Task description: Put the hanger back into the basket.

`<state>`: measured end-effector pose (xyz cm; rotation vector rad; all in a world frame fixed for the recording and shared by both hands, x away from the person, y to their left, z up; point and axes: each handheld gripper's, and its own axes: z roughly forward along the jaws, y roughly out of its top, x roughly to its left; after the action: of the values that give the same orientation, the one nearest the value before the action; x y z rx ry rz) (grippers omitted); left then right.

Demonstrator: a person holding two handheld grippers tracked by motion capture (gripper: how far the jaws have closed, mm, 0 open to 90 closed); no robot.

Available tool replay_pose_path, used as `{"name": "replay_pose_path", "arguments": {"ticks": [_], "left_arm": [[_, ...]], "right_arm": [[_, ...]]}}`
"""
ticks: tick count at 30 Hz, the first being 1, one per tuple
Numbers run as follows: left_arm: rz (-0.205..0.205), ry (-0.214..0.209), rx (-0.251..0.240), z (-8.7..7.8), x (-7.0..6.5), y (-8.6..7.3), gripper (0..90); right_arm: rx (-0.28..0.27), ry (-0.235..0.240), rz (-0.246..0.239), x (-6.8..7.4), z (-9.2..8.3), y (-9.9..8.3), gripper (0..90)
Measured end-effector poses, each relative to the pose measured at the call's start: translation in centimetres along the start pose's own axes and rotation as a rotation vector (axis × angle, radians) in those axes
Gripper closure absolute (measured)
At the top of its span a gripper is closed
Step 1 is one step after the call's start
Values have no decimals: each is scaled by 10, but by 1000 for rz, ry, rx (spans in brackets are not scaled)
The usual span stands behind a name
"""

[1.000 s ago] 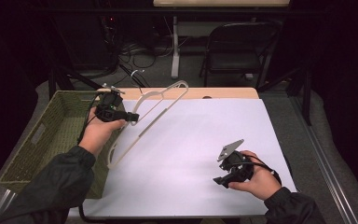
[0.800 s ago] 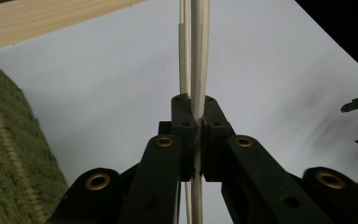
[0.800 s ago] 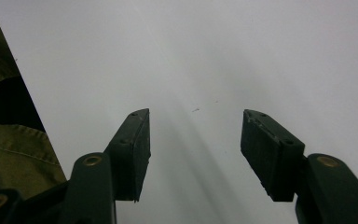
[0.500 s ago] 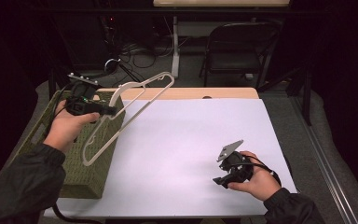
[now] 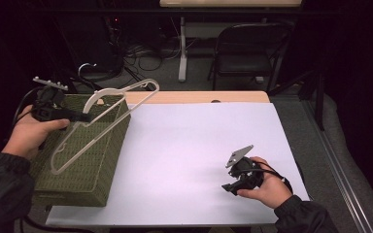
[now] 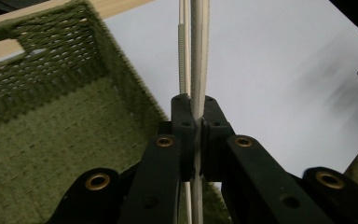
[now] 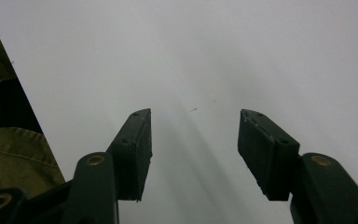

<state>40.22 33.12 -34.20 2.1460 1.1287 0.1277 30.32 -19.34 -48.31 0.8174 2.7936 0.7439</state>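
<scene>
Hanger (image 5: 104, 121) first: we have it clamped in the left gripper (image 5: 80, 117), jaws pinched together on 1 of its thin pale bars, and it hangs tilted in the air over the basket (image 5: 85, 179). From the left gripper view the bar (image 6: 198, 56) runs straight up between the jaws, above the basket's open inside. We judge the hanger light and stiff, likely smooth plastic, so it may swivel in a pinch taken this far from its middle; a hold nearer the neck below the hook would steady it. The basket looks woven and soft-walled, and its rim beneath the hanger's low end could snag a corner. Right of the basket the white table (image 5: 194, 145) lies bare, with plenty of room to swing. Our right gripper (image 5: 232, 187) rests on it well away from the basket, jaws apart, holding nothing.
</scene>
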Motion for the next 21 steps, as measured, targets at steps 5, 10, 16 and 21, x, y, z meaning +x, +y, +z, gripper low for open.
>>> {"name": "replay_pose_path", "arguments": {"ticks": [5,10,16,21], "left_arm": [[-6,16,-5,-14,21,-13,873],[-24,24,-8,-28,43,-26,874],[-55,51,-17,-38,64,-43,873],[-64,66,-11,-45,74,-56,873]], "right_arm": [[4,2,4,0,0,2,447],[5,1,-11,-1,1,3,448],[3,1,3,0,6,2,450],[5,-1,-5,-1,5,3,451]]}}
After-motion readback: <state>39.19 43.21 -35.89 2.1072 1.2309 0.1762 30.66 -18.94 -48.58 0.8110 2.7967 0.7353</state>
